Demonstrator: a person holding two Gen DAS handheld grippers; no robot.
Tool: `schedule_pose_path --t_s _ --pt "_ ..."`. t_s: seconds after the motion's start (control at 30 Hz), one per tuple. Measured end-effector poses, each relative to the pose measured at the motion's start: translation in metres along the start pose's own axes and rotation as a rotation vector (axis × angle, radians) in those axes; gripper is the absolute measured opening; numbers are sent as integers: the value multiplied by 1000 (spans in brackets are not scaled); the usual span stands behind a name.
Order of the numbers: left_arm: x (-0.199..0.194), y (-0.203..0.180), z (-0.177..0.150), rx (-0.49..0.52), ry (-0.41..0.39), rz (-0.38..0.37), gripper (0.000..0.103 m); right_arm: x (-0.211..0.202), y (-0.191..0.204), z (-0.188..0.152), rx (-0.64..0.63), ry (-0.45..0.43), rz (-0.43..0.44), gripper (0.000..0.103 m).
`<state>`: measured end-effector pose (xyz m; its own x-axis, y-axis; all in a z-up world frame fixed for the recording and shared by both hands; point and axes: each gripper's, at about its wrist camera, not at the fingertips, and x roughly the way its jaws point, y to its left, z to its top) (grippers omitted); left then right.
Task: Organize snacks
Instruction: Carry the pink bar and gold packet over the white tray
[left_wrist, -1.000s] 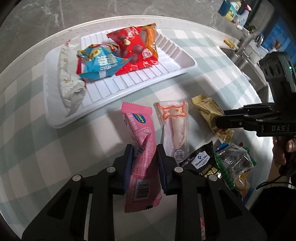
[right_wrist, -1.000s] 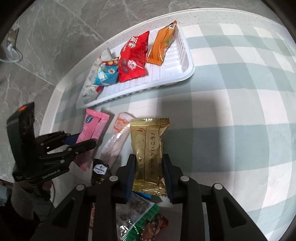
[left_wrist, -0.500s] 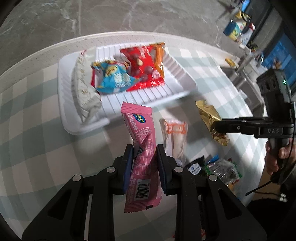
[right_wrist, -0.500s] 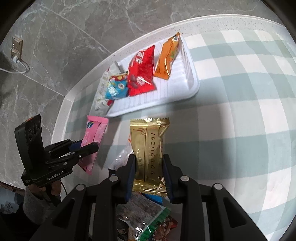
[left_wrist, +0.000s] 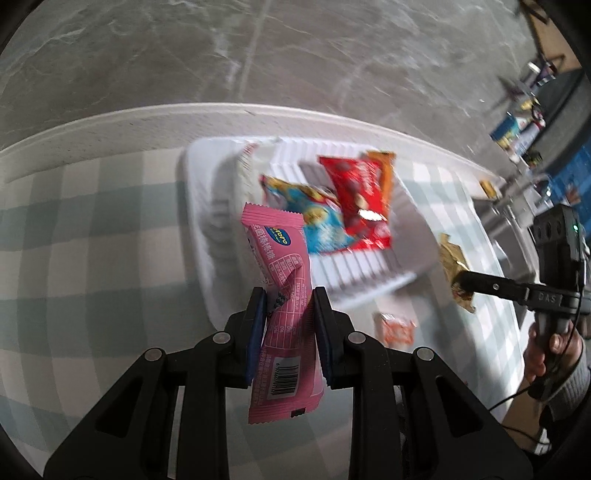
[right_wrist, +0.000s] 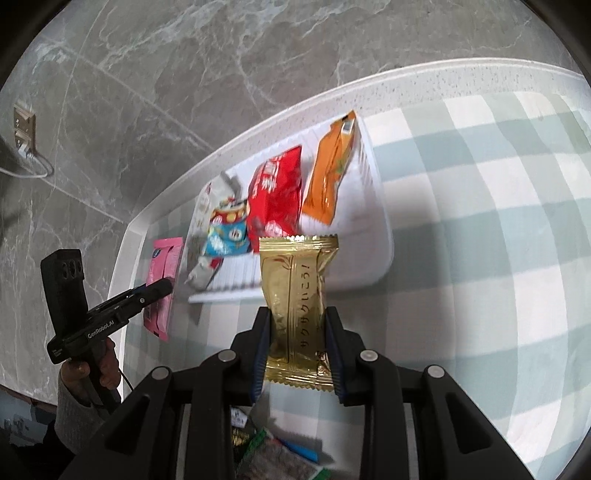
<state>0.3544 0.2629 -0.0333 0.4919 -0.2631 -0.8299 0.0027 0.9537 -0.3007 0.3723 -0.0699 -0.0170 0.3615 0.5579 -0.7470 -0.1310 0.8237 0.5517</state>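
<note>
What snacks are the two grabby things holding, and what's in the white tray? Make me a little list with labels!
Left tool: shut on the pink snack pack, lifted off the table
Right tool: shut on the gold snack pack, also lifted
White tray: holds orange bag, red bag, blue bag, white pack
Left on the tablecloth: orange-printed clear pack
</note>
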Motion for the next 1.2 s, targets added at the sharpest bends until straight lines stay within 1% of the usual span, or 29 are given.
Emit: schedule_pose_path --t_s 0.23,0.43,0.67,0.93,1.2 --pt "15 28 34 -33 -13 65 23 8 -2 23 3 -4 -6 31" --pt "31 41 55 -23 -9 123 23 17 -4 36 10 -4 -14 31" --pt "48 47 68 -8 2 158 23 26 -6 49 8 -2 -24 31" --pt "64 47 79 -1 5 203 24 35 -9 56 9 2 -28 31" --pt "75 34 83 57 8 273 25 39 -5 58 -31 -4 -79 33"
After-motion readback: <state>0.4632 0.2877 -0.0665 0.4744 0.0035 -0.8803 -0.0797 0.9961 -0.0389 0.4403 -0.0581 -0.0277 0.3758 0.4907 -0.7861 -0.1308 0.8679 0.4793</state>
